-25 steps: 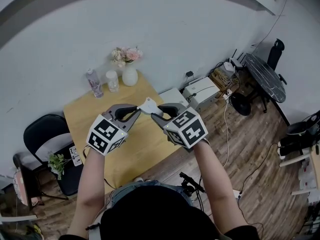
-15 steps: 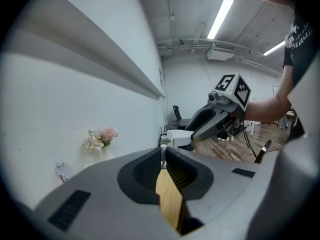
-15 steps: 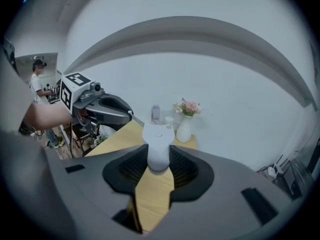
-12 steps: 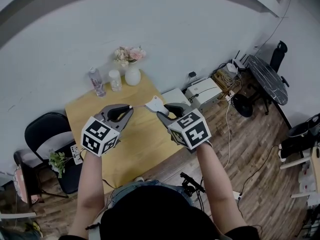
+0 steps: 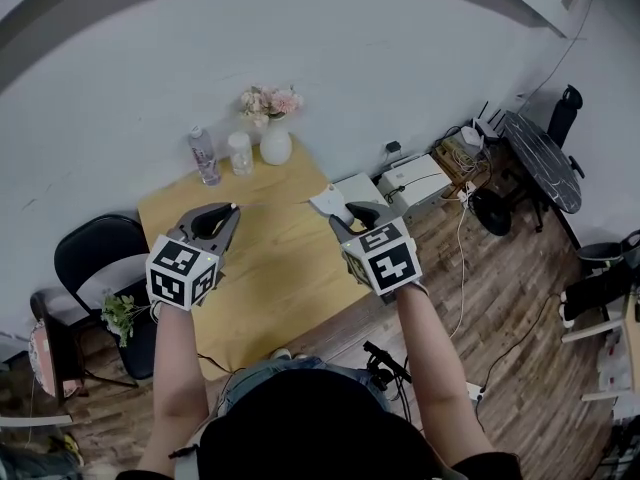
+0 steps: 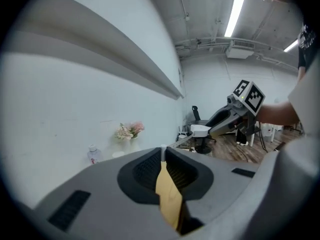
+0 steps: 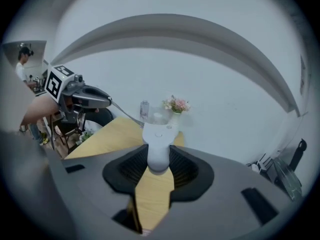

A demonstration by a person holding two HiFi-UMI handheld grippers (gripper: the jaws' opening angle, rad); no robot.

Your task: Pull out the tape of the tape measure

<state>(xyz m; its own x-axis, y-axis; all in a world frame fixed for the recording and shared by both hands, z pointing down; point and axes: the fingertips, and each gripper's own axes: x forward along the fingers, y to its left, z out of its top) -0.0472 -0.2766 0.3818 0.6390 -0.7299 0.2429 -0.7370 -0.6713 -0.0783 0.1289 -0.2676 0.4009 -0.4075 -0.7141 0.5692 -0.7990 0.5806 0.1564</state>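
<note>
My right gripper (image 5: 352,211) is shut on the white tape measure case (image 5: 329,200), held above the wooden table (image 5: 280,278). In the right gripper view the case (image 7: 158,146) sits squarely between the two black pads. My left gripper (image 5: 232,209) is shut on the tape's end hook (image 6: 162,150), off to the left of the case. A thin tape (image 5: 280,203) runs taut between the two grippers. From the right gripper view the tape (image 7: 127,116) stretches from the case to the left gripper (image 7: 111,102).
At the table's far edge stand a white vase of pink flowers (image 5: 274,140), a clear bottle (image 5: 205,156) and a small jar (image 5: 241,153). A black chair (image 5: 90,258) stands left of the table. White boxes (image 5: 410,180) and cables lie on the floor at right.
The two grippers have drawn apart: the left one moved left with the tape's end, and the stretch of tape between them has grown longer. The right gripper shifted slightly right.
</note>
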